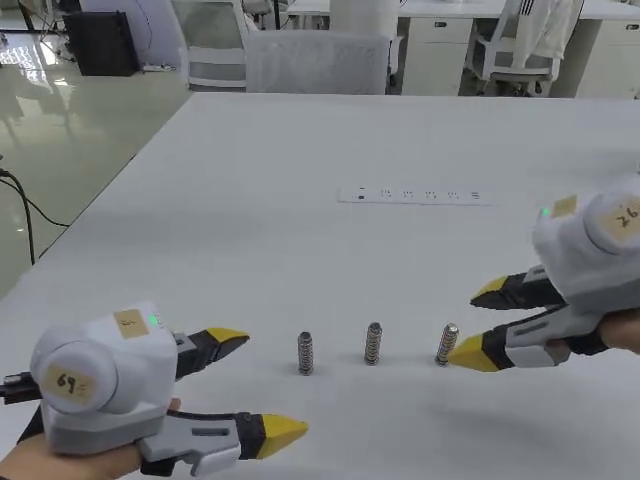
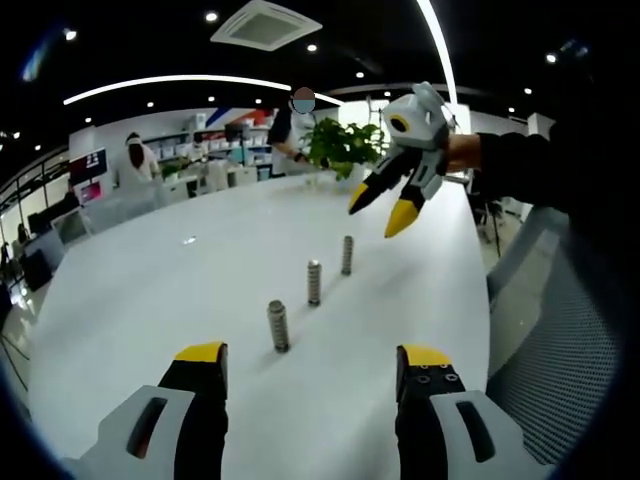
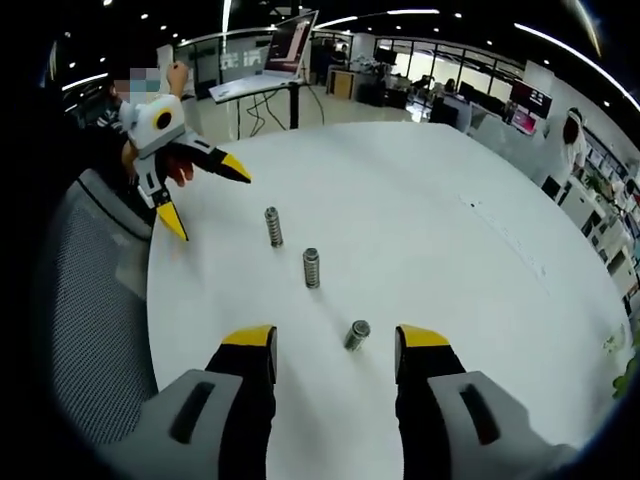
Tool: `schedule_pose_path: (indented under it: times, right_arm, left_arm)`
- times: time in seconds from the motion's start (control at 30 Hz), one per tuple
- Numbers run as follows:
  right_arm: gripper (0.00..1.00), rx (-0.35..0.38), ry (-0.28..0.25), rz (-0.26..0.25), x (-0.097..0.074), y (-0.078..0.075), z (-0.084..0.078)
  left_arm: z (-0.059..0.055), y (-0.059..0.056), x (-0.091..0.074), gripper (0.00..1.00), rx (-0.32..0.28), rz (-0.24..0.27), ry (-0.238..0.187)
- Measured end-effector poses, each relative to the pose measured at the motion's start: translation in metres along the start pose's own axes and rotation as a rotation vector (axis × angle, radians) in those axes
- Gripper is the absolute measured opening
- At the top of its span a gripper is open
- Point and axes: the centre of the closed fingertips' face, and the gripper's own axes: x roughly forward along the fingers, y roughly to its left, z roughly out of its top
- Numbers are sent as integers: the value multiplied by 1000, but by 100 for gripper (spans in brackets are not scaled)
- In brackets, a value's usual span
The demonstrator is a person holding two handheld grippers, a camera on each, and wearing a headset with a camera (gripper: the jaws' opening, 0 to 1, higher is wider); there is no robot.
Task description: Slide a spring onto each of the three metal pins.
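Three metal pins stand in a row on the white table, each with a spring around it: the left one (image 1: pixel 305 353), the middle one (image 1: pixel 373 343) and the right one (image 1: pixel 447 344), which leans. My left gripper (image 1: pixel 266 385) hovers open to the left of the row, nothing between its fingers; its own view has the nearest pin (image 2: pixel 278 326) ahead. My right gripper (image 1: pixel 482 322) is open just right of the leaning pin (image 3: pixel 356 335), which lies between and just beyond its yellow tips.
A white power strip (image 1: pixel 415 195) lies flat further back on the table (image 1: pixel 300 200). Chairs (image 1: pixel 318 62) and desks stand beyond the far edge. People are in the background of the left gripper view.
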Motion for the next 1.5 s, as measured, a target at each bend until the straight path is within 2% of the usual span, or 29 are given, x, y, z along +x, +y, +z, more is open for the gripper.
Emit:
schedule_pose_path:
  times: [0.27,0.43,0.63,0.77,1.2,1.5]
  right_arm:
    - [54,39,-60,-7,-4,5,-12]
    - [58,66,-109,-27,-5,6,-16]
    - [63,97,-142,-47,-4,10,-22]
    - [64,105,-140,-51,-3,12,-27]
    - [66,113,-166,-61,-2,16,-22]
    - [67,117,-166,-62,-2,15,-23]
  left_arm:
    - [0,0,-2,65,-9,7,-8]
    - [0,0,-3,66,-15,13,-14]
    - [0,1,-4,67,-28,24,-23]
    - [-1,2,-5,67,-39,31,-29]
    - [-7,3,-11,70,-114,63,-55]
    - [-10,2,-11,70,-129,73,-50]
